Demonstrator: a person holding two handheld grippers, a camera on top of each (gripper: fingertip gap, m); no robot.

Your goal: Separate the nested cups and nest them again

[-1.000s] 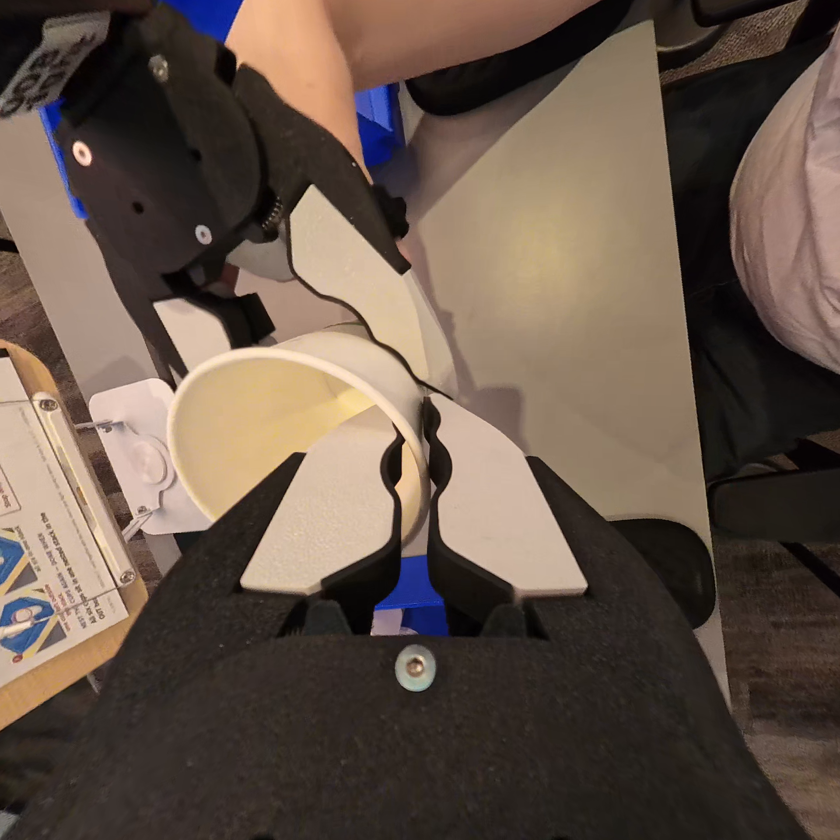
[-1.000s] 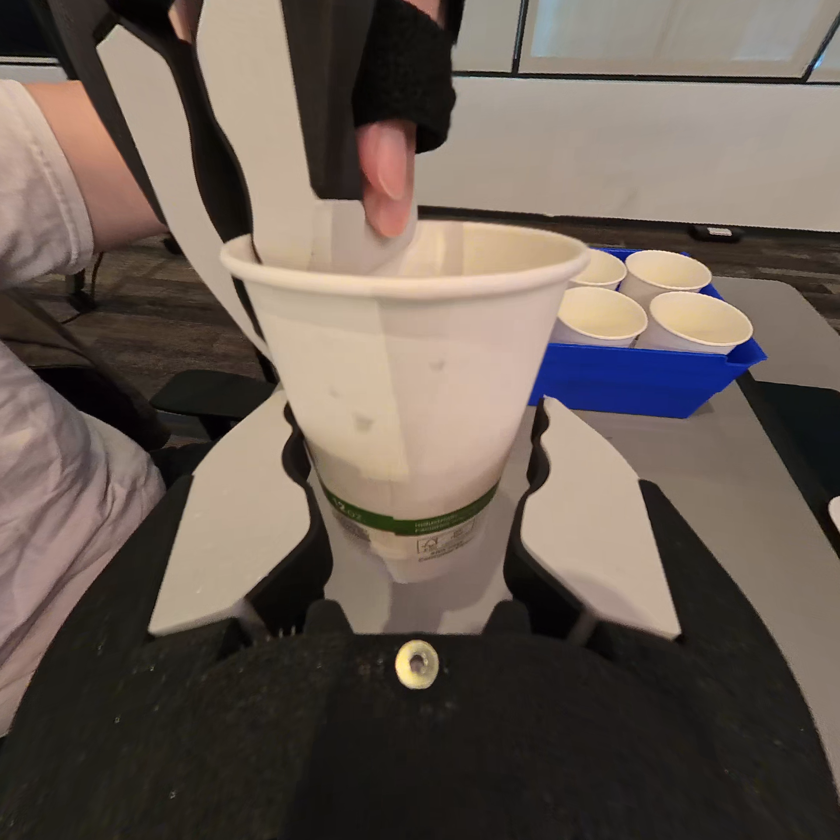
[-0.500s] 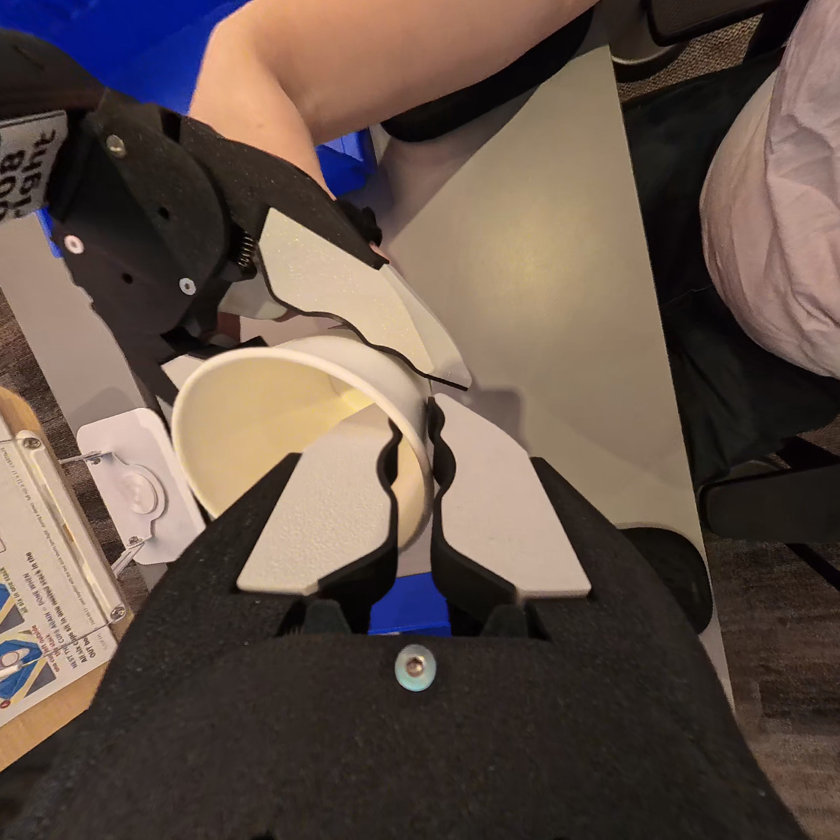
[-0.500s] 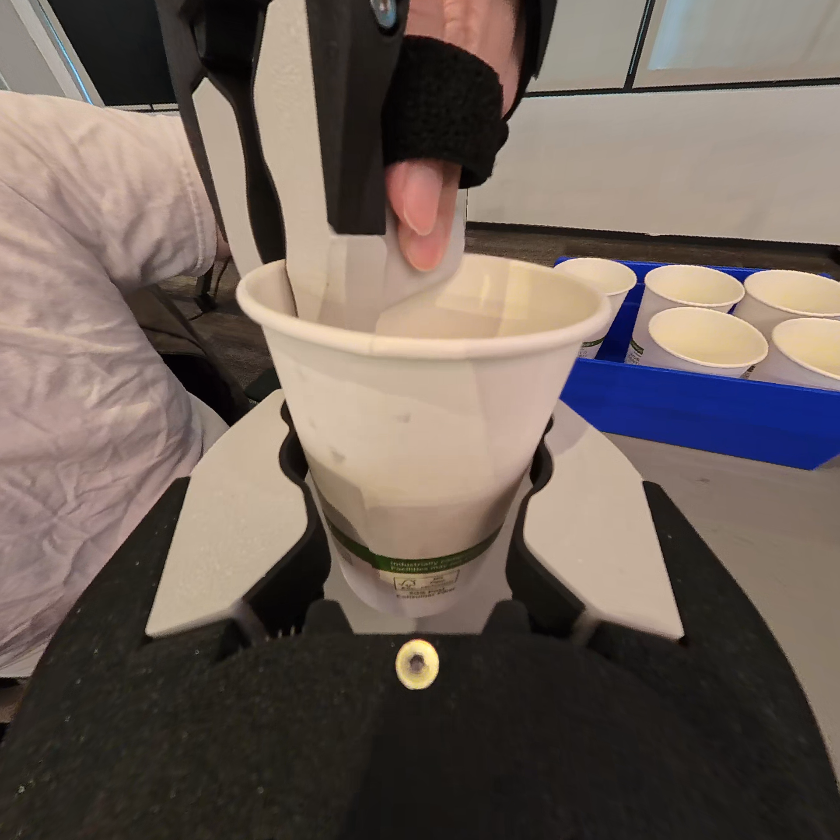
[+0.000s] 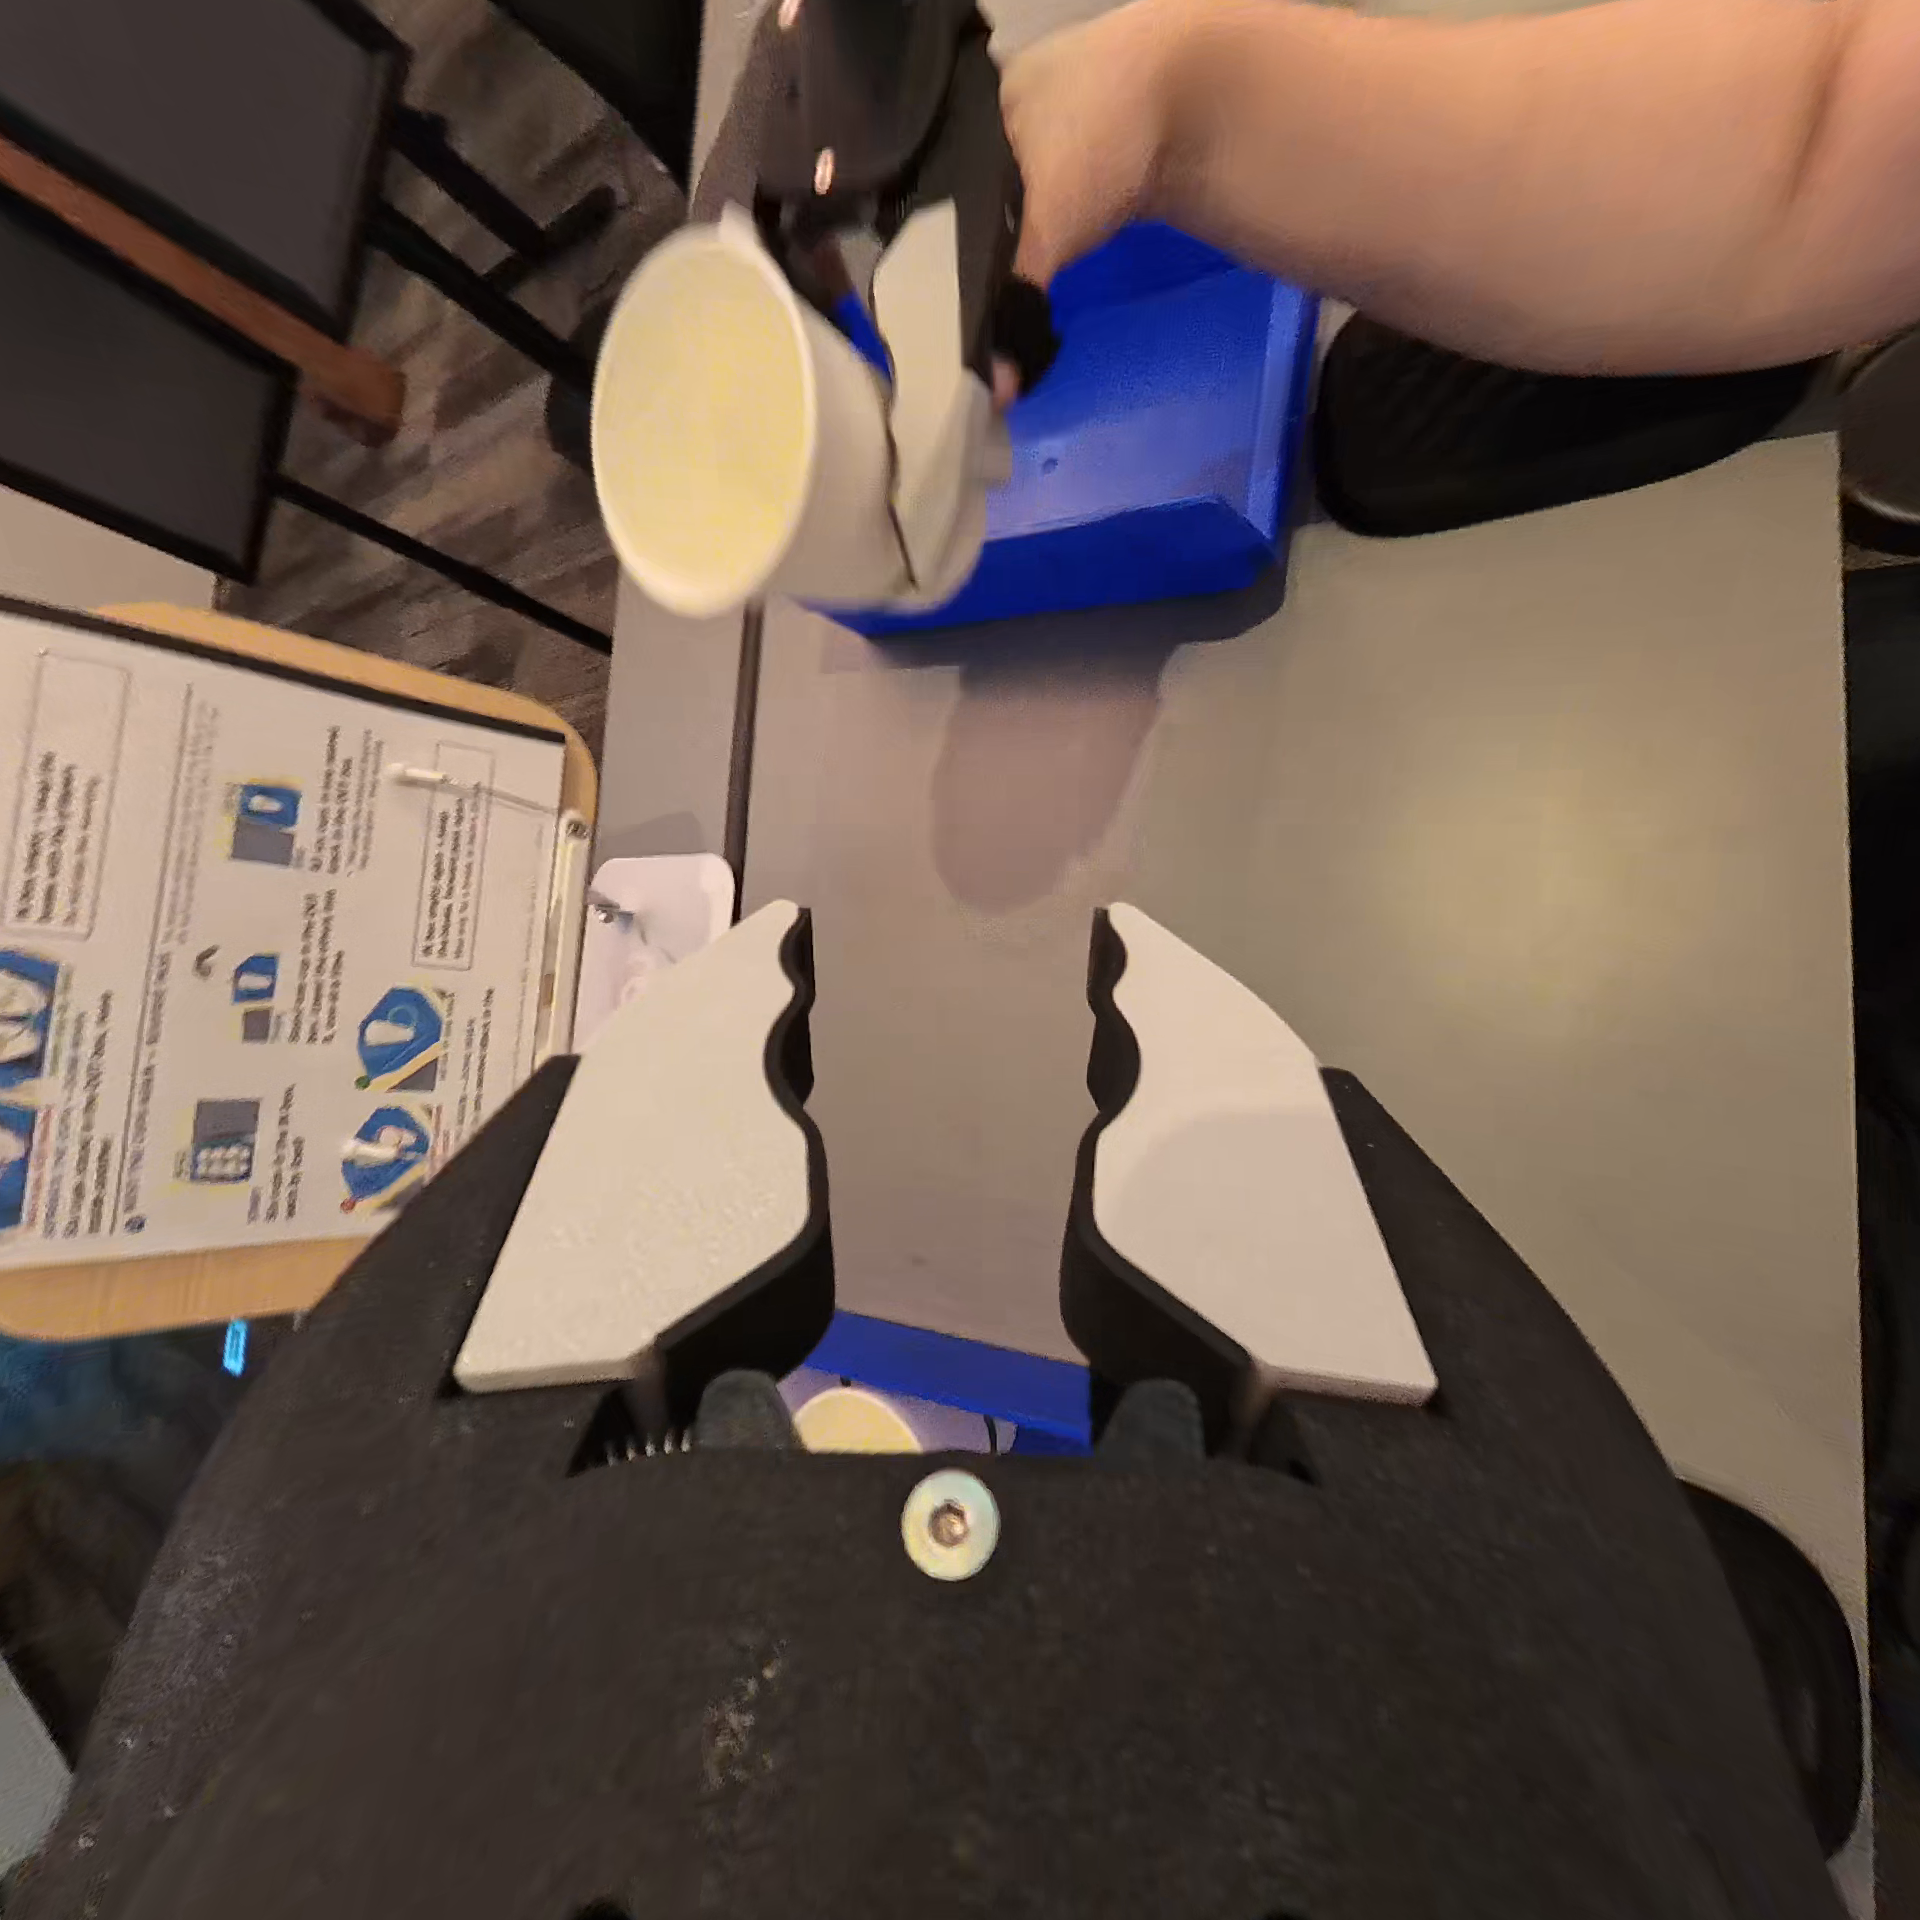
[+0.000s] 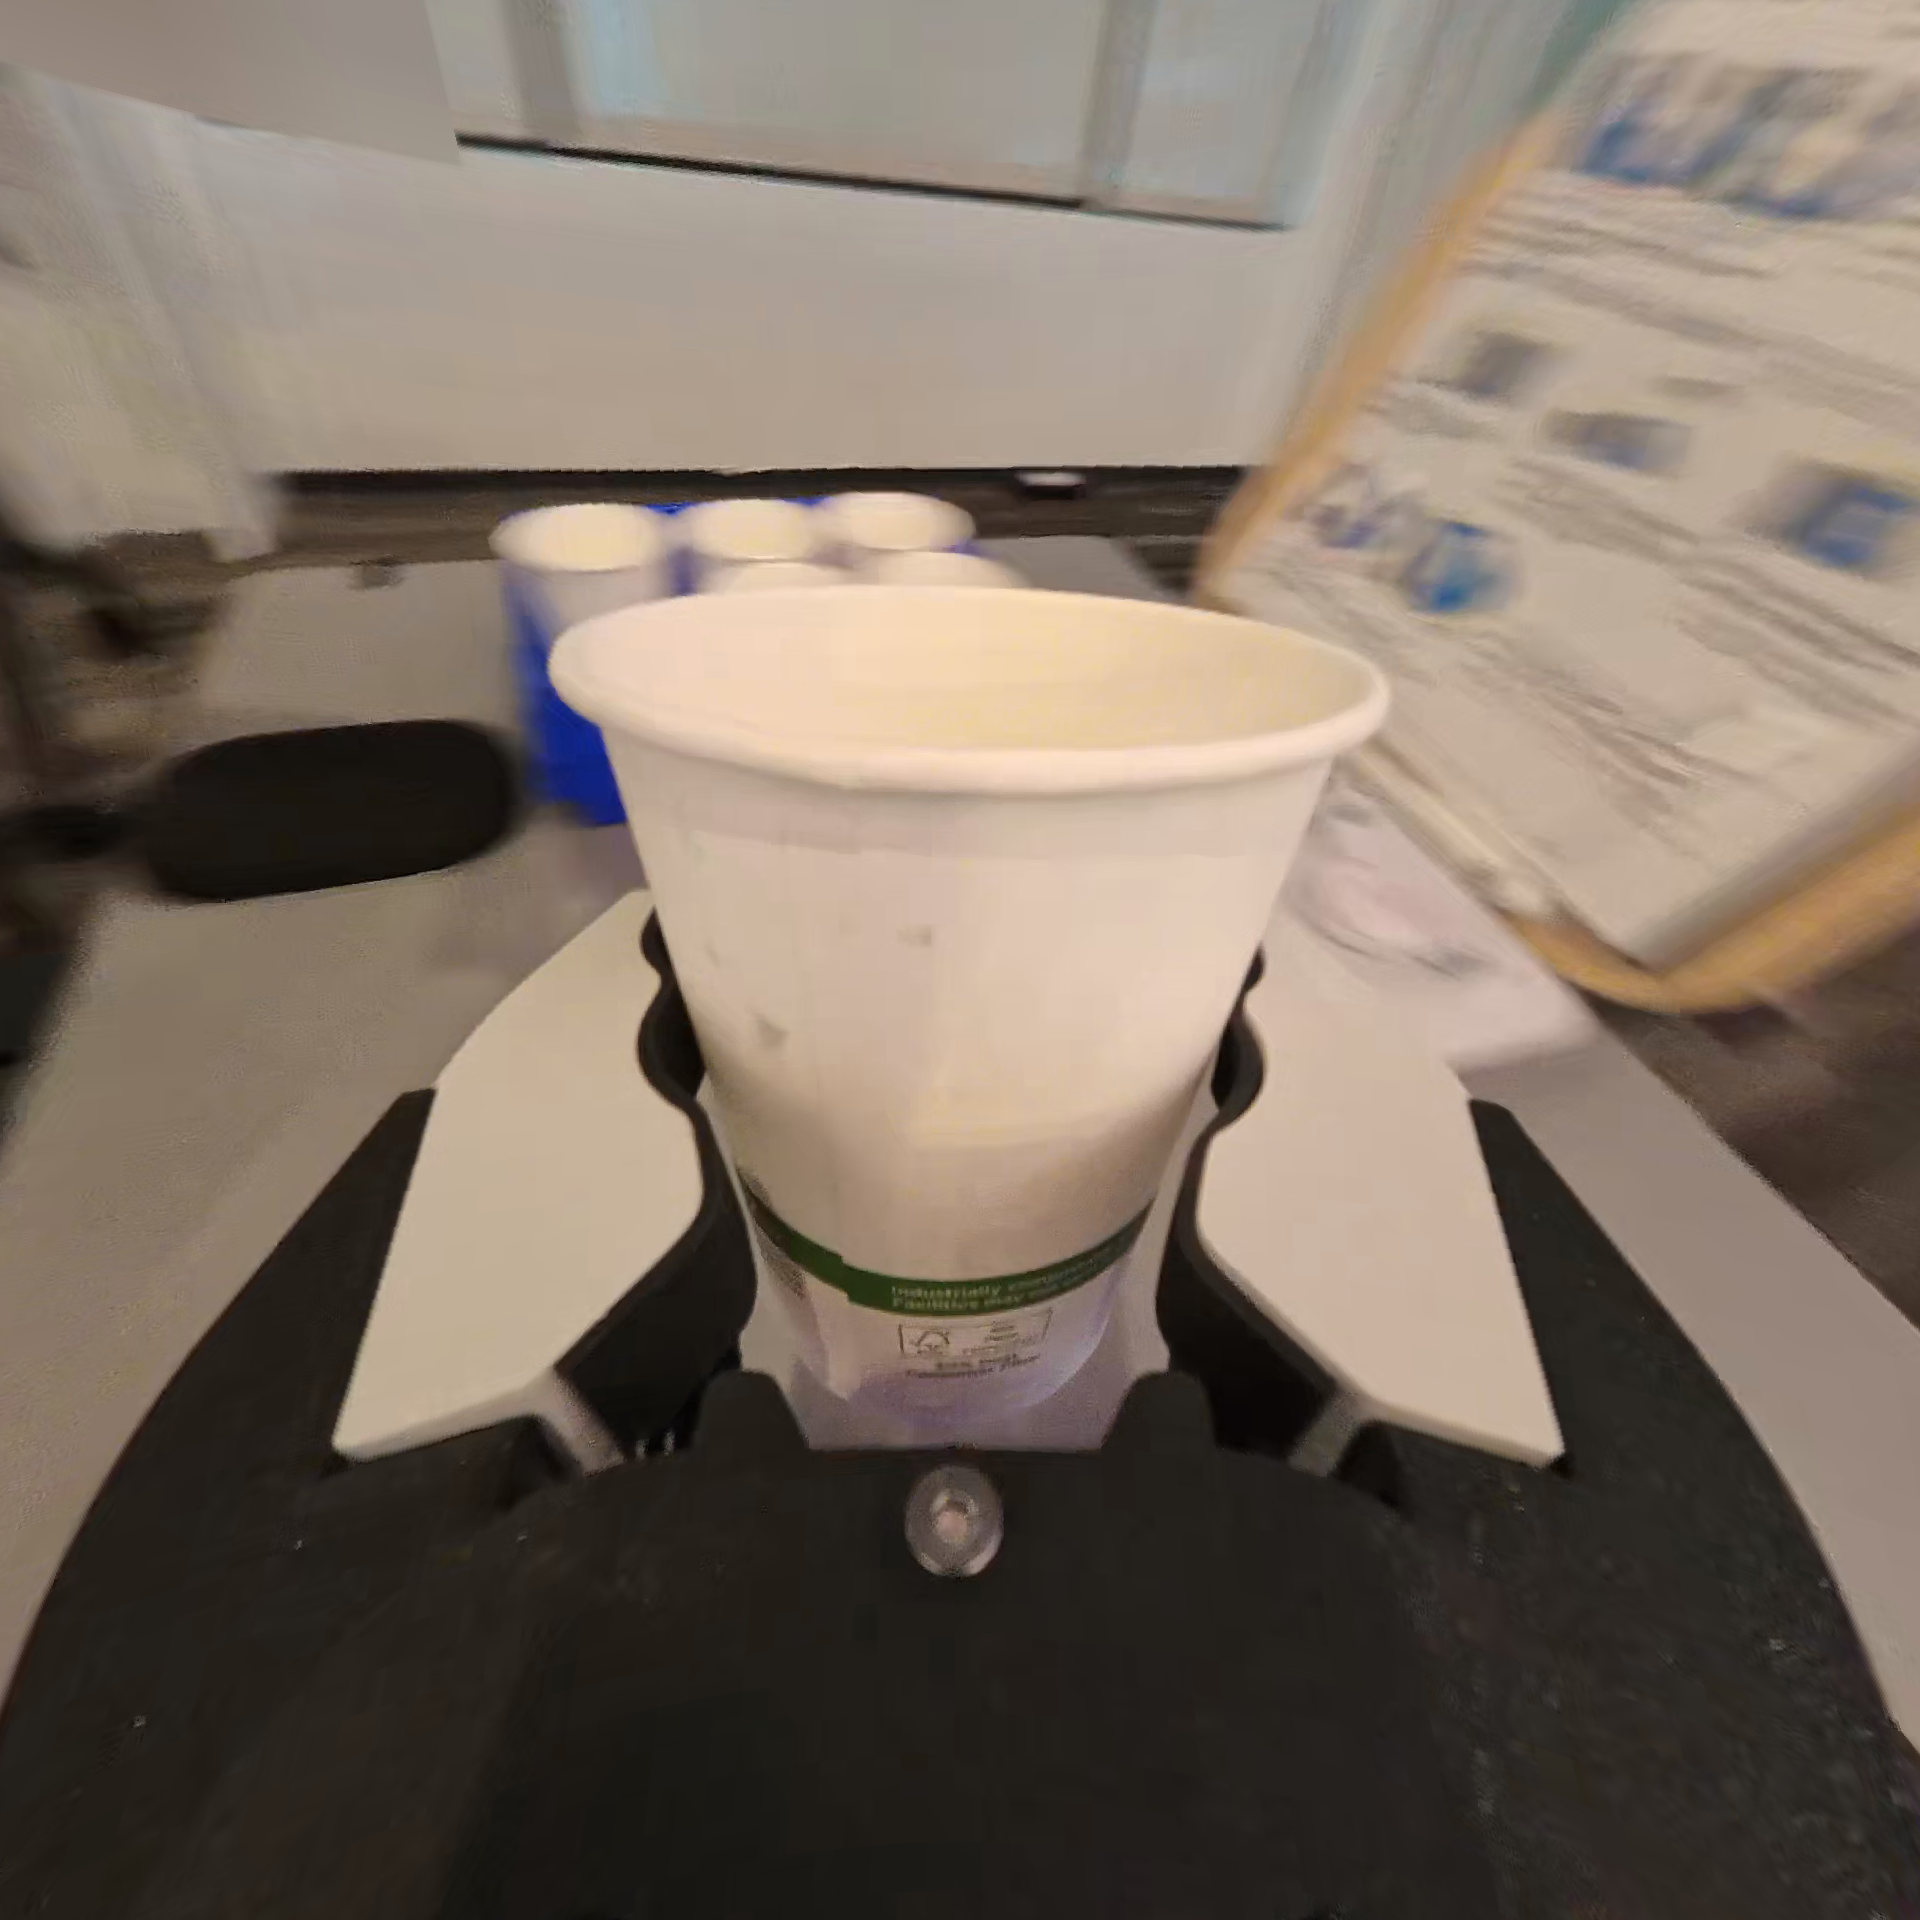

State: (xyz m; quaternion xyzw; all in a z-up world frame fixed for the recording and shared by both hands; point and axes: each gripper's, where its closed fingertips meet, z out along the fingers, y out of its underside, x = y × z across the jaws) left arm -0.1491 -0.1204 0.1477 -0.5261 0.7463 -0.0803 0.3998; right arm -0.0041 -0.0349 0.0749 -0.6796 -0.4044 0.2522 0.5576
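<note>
Right gripper [image 6: 951, 1049] jaws clamped on a cup [image 6: 961, 914], left gripper [image 5: 951, 997] jaws apart, empty, above the desk [image 5: 1455, 935]

Your table [image 5: 1455, 935]: grey, smooth, soft glare patch on right part. Floor [image 5: 468, 343] beyond its edge: dark patterned carpet. Dark panels [image 5: 135, 260] with wood trim at your upper left. Ahead of you, pale wall [image 6: 727, 364], window [image 6: 831, 94] above, dark baseboard beneath. Black chair armrest [image 6: 322, 805] at left, blurred.
</note>
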